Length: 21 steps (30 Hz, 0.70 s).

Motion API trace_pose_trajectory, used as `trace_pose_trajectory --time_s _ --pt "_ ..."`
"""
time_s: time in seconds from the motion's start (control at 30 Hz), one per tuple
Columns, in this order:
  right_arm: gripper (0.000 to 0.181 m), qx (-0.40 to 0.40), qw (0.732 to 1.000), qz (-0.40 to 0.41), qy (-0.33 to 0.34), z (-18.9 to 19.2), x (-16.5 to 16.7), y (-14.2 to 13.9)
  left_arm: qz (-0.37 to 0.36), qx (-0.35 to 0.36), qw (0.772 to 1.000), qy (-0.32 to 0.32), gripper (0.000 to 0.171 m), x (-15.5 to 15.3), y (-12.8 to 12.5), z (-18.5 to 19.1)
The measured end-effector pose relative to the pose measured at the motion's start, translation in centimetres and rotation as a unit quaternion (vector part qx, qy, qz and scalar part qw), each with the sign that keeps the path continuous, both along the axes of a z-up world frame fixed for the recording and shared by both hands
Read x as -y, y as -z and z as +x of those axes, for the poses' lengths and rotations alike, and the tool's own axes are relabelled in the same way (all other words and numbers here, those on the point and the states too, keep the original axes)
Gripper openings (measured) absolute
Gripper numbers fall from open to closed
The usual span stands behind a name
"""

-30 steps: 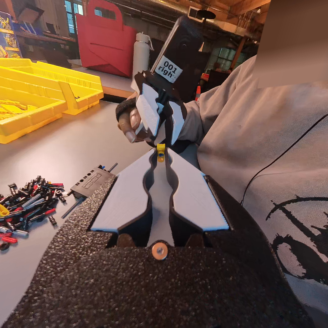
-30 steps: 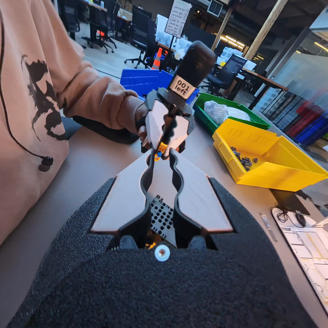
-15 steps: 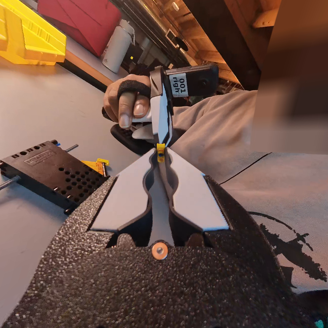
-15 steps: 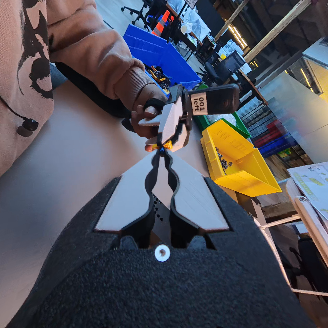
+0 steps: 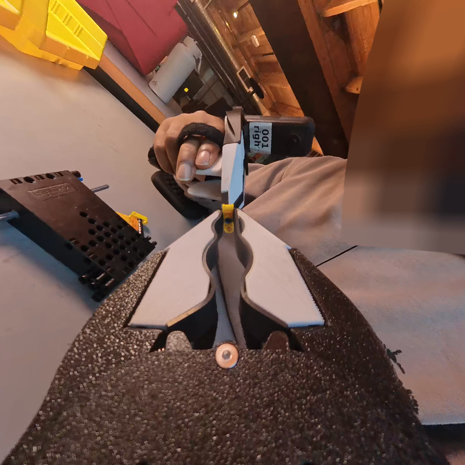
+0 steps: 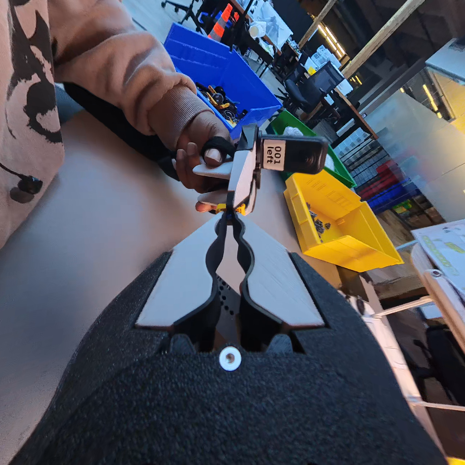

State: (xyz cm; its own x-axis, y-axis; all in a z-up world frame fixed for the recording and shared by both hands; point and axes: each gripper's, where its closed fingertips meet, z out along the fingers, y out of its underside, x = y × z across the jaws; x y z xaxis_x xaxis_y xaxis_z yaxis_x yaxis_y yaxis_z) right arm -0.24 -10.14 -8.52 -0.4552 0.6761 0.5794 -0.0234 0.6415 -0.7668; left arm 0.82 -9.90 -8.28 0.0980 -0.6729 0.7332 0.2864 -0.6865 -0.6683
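Note:
My left gripper (image 5: 228, 214) is shut on a small yellow holed piece (image 5: 228, 225), held above the grey table (image 5: 75, 120). A blue pin shows in one of its holes. My right gripper (image 6: 227, 217) is shut tip to tip against it, with the blue pin (image 6: 228, 216) between its fingertips. In the left wrist view the right gripper (image 5: 232, 201) is turned on its side and touches the yellow piece's top end. In the right wrist view the left gripper (image 6: 234, 206) is also turned sideways, and the yellow piece (image 6: 221, 208) sticks out on both sides of it.
A black perforated block (image 5: 75, 226) with metal rods lies on the table at left, a small yellow part (image 5: 136, 218) beside it. Yellow bins (image 5: 63, 32) and a white bottle (image 5: 173, 70) stand behind. Yellow (image 6: 339, 239), blue (image 6: 221, 68) and green (image 6: 297, 125) bins stand to the right.
Both grippers have rolled about a quarter turn while staying tip to tip on the yellow piece. The left view has swung down towards the black block.

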Motion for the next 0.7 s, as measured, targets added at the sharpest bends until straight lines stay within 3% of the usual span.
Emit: trace_pose_trajectory --time_s 0.1,0.17,0.2,0.33,0.43,0.57,0.7 --pt "0.001 0.011 0.998 -0.053 -0.008 0.4 -0.3 -0.2 0.013 -0.001 1.000 -0.018 0.000 0.0 -0.3 -1.4" --pt "0.000 0.003 0.996 -0.091 0.005 1.4 -1.8 -1.2 0.013 0.039 0.995 -0.089 0.000 -0.8 -1.3 -5.7" --pt "0.000 0.003 0.995 -0.098 0.016 1.8 -2.7 -1.2 0.023 0.013 0.994 -0.107 0.000 -0.6 -1.0 -6.6" --pt "0.001 0.005 0.993 -0.112 0.018 1.5 -2.8 0.0 0.030 -0.015 0.997 -0.065 0.000 -0.3 -0.3 -3.4" --pt "0.001 -0.001 0.996 -0.091 0.008 0.8 -2.0 -0.2 0.016 -0.012 0.999 -0.034 0.032 -0.7 -0.5 -0.8" --pt "0.001 -0.008 0.997 -0.077 0.006 0.5 -1.2 -0.4 0.000 0.016 0.999 -0.037 0.007 -1.3 -0.7 -0.2" --pt "0.001 0.000 0.998 -0.068 0.016 0.3 -0.9 -0.1 0.046 -0.044 0.997 -0.053 0.006 -0.9 -0.5 -0.3"
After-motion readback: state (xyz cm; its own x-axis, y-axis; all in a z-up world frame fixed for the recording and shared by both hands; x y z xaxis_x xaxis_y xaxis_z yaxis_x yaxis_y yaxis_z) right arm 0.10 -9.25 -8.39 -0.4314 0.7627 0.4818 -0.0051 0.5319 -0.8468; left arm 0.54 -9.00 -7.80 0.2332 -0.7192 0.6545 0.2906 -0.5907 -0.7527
